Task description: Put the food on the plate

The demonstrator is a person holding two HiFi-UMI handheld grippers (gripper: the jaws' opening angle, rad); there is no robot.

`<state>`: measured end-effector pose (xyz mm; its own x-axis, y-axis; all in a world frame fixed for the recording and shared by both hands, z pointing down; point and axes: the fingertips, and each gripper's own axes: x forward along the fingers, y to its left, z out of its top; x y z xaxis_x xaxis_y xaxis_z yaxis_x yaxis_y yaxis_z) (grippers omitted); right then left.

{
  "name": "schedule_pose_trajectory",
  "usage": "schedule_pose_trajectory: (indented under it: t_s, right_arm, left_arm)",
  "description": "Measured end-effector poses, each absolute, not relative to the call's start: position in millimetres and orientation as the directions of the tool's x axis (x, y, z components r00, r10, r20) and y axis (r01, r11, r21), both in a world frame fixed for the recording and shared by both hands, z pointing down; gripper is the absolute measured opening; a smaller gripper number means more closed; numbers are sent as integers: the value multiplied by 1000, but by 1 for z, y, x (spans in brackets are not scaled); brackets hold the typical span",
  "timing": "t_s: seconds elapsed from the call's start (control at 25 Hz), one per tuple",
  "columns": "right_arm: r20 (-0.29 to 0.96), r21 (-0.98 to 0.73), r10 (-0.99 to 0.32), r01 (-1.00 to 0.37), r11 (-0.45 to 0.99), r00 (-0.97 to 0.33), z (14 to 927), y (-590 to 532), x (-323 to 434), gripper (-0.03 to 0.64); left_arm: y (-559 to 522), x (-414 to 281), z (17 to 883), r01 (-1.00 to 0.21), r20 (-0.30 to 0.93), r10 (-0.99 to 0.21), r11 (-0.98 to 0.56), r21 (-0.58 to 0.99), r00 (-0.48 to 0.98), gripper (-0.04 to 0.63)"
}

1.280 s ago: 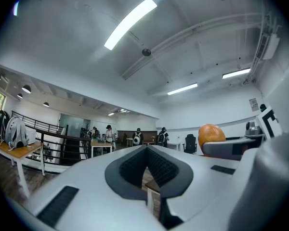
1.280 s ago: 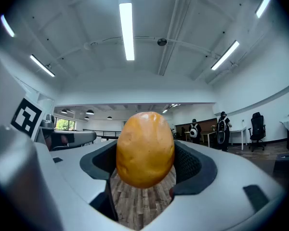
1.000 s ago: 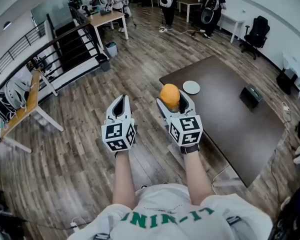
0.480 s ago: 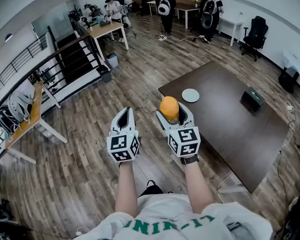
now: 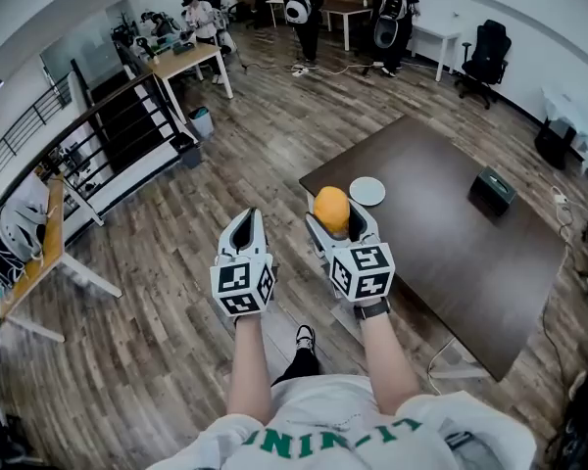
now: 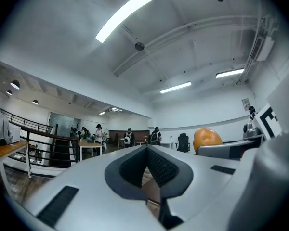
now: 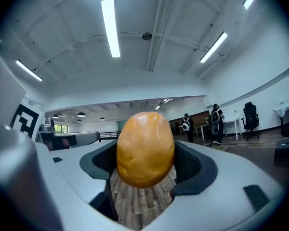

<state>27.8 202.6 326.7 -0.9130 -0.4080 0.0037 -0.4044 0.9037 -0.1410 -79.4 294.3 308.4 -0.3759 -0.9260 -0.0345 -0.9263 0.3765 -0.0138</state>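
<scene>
Floor: wood planks, filling the left and centre of the head view.
Table: dark brown, right half of the head view, its left corner just above the right gripper in the frame.
Stair and railing: dark, upper left of the head view.
Wooden desk: upper left, beyond the stair.
People: three standing along the top edge of the frame, well apart from the table.
Office chair: black, upper right, by the far wall.
Left gripper: lower centre of the frame, left of the right gripper and apart from it, over the floor. Pointing level. In the left gripper view, pads met at the tips, nothing between them; closed and empty.
Right gripper: lower centre, at the table's left edge. Pointing level. Jaws spread wide and clamped on the food, one pad pressed to each flank.
Black box: on the table, right of the plate and well apart from it.
Plate: white, round, flat on the table near its left corner.
Food: orange-yellow, egg-shaped, smooth skin, upright between the right gripper's pads. Just lower left of the plate in the frame. Carried, not yet on the plate.
</scene>
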Motion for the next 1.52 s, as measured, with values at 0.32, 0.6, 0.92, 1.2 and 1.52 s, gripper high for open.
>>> schedule_pose_trajectory:
  t_s: [0.32, 0.6, 0.92, 1.2, 1.52]
  right_arm:
    - [-43, -114, -408, -402, 909, -912, 303, 142, -53, 350]
    - [-44, -125, -411, -404, 906, -910, 306, 99, -118, 350]
    - [-19, -135, -411, -405, 904, -912, 320, 69, -193, 350]
    - [43, -142, -471, -472, 870, -881, 353, 48, -200, 350]
    - [86, -151, -565, -572, 806, -820, 369, -3, -173, 350]
  left_arm:
    - [217, -164, 291, -942, -60, -941, 335, -15, -334, 12]
    - [166, -225, 299, -954, -42, -953, 300, -7, -299, 12]
    - [128, -291, 317, -963, -16, -963, 270, 19, -270, 12]
    - [99, -299, 362, -978, 55, -980, 194, 72, -190, 12]
    - [42, -289, 375, -987, 72, -992, 111, 115, -103, 12]
